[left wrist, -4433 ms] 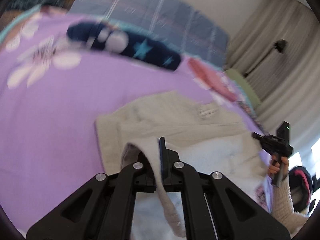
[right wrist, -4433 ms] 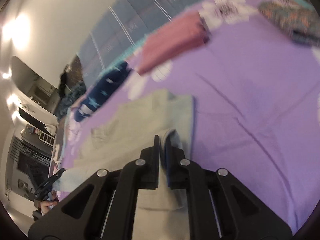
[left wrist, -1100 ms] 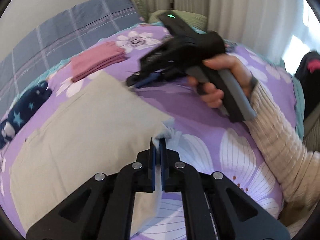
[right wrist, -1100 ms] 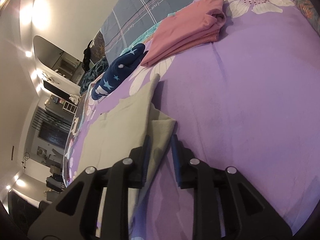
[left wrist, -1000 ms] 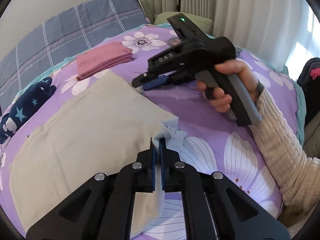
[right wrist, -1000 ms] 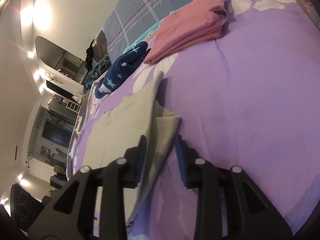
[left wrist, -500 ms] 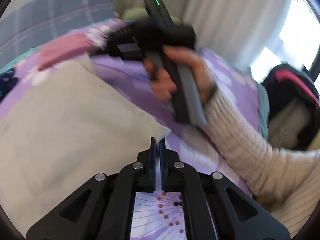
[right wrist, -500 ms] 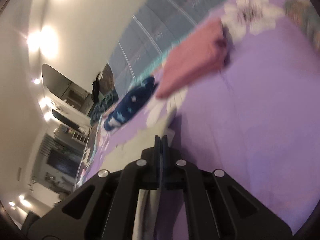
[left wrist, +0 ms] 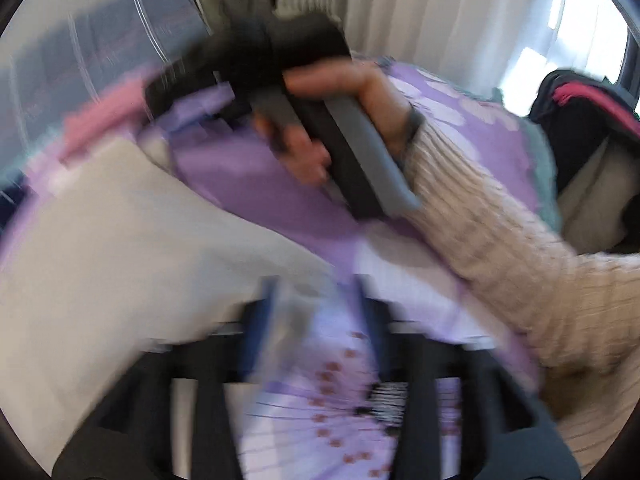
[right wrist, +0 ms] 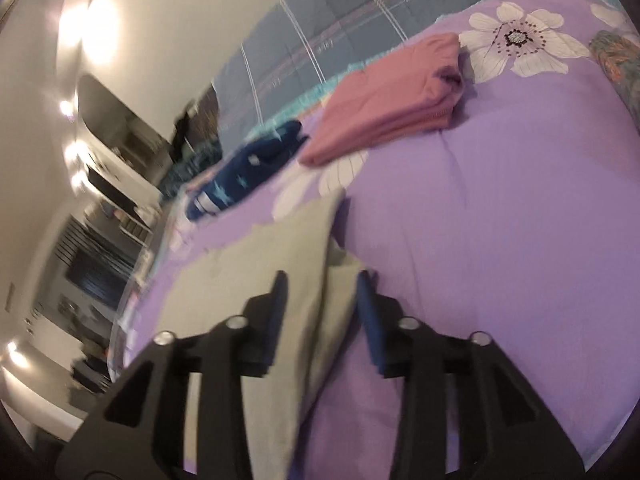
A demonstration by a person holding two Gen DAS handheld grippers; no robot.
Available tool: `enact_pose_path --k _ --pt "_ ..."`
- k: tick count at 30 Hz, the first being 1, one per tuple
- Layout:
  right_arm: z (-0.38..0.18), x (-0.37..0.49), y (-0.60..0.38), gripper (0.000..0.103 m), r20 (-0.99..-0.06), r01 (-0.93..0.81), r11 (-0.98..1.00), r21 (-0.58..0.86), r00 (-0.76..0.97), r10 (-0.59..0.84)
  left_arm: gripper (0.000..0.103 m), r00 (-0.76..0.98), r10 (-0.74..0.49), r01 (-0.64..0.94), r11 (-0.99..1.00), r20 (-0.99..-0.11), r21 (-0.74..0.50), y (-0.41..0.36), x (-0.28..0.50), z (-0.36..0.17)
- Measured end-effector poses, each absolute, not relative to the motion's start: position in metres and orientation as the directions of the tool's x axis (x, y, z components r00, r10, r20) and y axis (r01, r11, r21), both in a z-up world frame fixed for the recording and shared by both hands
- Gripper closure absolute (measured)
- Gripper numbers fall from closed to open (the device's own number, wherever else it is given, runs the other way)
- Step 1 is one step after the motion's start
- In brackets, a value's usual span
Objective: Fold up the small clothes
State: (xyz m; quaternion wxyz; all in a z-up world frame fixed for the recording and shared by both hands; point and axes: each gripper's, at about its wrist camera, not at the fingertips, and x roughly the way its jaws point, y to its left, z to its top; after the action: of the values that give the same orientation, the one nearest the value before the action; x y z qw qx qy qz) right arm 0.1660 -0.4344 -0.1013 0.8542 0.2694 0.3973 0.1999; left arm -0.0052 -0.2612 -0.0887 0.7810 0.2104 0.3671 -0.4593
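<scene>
Your bed [right wrist: 520, 208] in its purple flowered cover carries everything here, and the beige garment [right wrist: 256, 280] lies spread flat across it, one side already doubled over so a loose corner sits just ahead of your right tongs [right wrist: 322, 280]; beyond it, well apart, rest a folded pink garment [right wrist: 392, 100] and a rolled navy starred piece [right wrist: 244, 172], both looking finished; half a second ago both pairs of tongs were pinched tight, the right on that corner and the left at the cloth's near edge, and now both have sprung wide; your right tongs stand wide apart with the beige corner lying slack between the jaws, gripped by neither; your left tongs [left wrist: 316, 312] are heavily blurred, yet the gap between the fingers reads as wide, with only flowered bedding and perhaps a scrap of beige edge at the left finger, which I cannot settle; in the left view your right hand [left wrist: 320, 120] grips its handle above the beige garment [left wrist: 120, 240]; I judge this as the release after a fold laid down, so the next fold needs a fresh grasp, and the lifted corner may want smoothing first
</scene>
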Motion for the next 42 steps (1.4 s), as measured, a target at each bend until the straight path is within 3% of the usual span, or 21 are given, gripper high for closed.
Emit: enact_pose_path --k 3,7,9,10,11,12,13,14,18,23,28,33,38,39,40,41,42 --pt "-0.110 0.170 -0.426 0.058 -0.621 -0.116 0.798 0.591 0.565 0.543 0.043 0.304 -0.535 0.896 0.442 -0.789 0.045 -0.271 -0.013 -0.099" --pt "-0.109 0.166 -0.419 0.043 -0.614 -0.159 0.788 0.594 0.543 0.573 0.039 0.401 -0.474 0.894 0.390 -0.784 0.221 -0.296 -0.025 -0.123" --pt "-0.110 0.167 -0.412 0.040 -0.625 -0.185 0.802 0.568 0.537 0.567 0.041 0.417 -0.479 0.891 0.384 -0.772 0.243 -0.303 -0.025 -0.124" --pt "-0.111 0.170 -0.408 0.047 -0.626 -0.196 0.809 0.554 0.543 0.560 0.045 0.409 -0.478 0.891 0.395 -0.778 0.225 -0.305 -0.021 -0.123" --pt "-0.112 0.173 -0.404 0.057 -0.633 -0.187 0.828 0.529 0.562 0.532 0.062 0.412 -0.470 0.885 0.410 -0.781 0.220 -0.306 -0.017 -0.123" --pt "-0.113 0.175 -0.403 0.090 -0.646 -0.171 0.847 0.503 0.577 0.500 0.078 0.422 -0.456 0.877 0.425 -0.783 0.225 -0.304 -0.010 -0.123" --pt "-0.116 0.179 -0.404 0.098 -0.656 -0.149 0.855 0.497 0.580 0.483 0.085 0.423 -0.445 0.870 0.442 -0.789 0.217 -0.303 -0.003 -0.123" --pt "-0.117 0.181 -0.408 0.098 -0.636 -0.137 0.831 0.539 0.580 0.508 0.091 0.414 -0.447 0.868 0.456 -0.793 0.196 -0.302 0.001 -0.121" --pt "-0.100 0.171 -0.419 0.099 -0.521 -0.178 0.774 0.607 0.646 0.557 0.094 0.333 -0.511 0.878 0.475 -0.792 0.063 -0.294 0.008 -0.107" --pt "-0.120 0.185 -0.417 0.099 -0.604 -0.101 0.811 0.576 0.616 0.506 0.098 0.307 -0.503 0.899 0.431 -0.808 0.072 -0.304 0.001 -0.119" --pt "-0.122 0.184 -0.432 0.092 -0.592 -0.033 0.803 0.594 0.657 0.466 0.098 0.275 -0.528 0.892 0.452 -0.804 0.008 -0.298 0.007 -0.124" --pt "-0.119 0.176 -0.442 0.088 -0.551 -0.048 0.768 0.639 0.668 0.500 0.097 0.284 -0.527 0.892 0.453 -0.801 0.019 -0.290 0.005 -0.127" --pt "-0.095 0.159 -0.425 0.087 -0.442 -0.242 0.743 0.625 0.674 0.592 0.097 0.281 -0.536 0.890 0.455 -0.796 0.007 -0.277 0.008 -0.122" --pt "-0.091 0.157 -0.417 0.084 -0.428 -0.287 0.736 0.613 0.663 0.615 0.097 0.280 -0.537 0.890 0.456 -0.796 0.005 -0.274 0.008 -0.121" --pt "-0.089 0.155 -0.410 0.071 -0.437 -0.310 0.745 0.590 0.654 0.618 0.097 0.278 -0.540 0.890 0.457 -0.795 0.001 -0.273 0.008 -0.120" --pt "-0.089 0.156 -0.401 0.062 -0.469 -0.311 0.773 0.553 0.650 0.598 0.097 0.275 -0.542 0.889 0.457 -0.794 -0.005 -0.270 0.008 -0.119" --pt "-0.095 0.161 -0.391 0.061 -0.547 -0.276 0.833 0.480 0.648 0.530 0.097 0.267 -0.548 0.889 0.458 -0.793 -0.017 -0.268 0.008 -0.116"
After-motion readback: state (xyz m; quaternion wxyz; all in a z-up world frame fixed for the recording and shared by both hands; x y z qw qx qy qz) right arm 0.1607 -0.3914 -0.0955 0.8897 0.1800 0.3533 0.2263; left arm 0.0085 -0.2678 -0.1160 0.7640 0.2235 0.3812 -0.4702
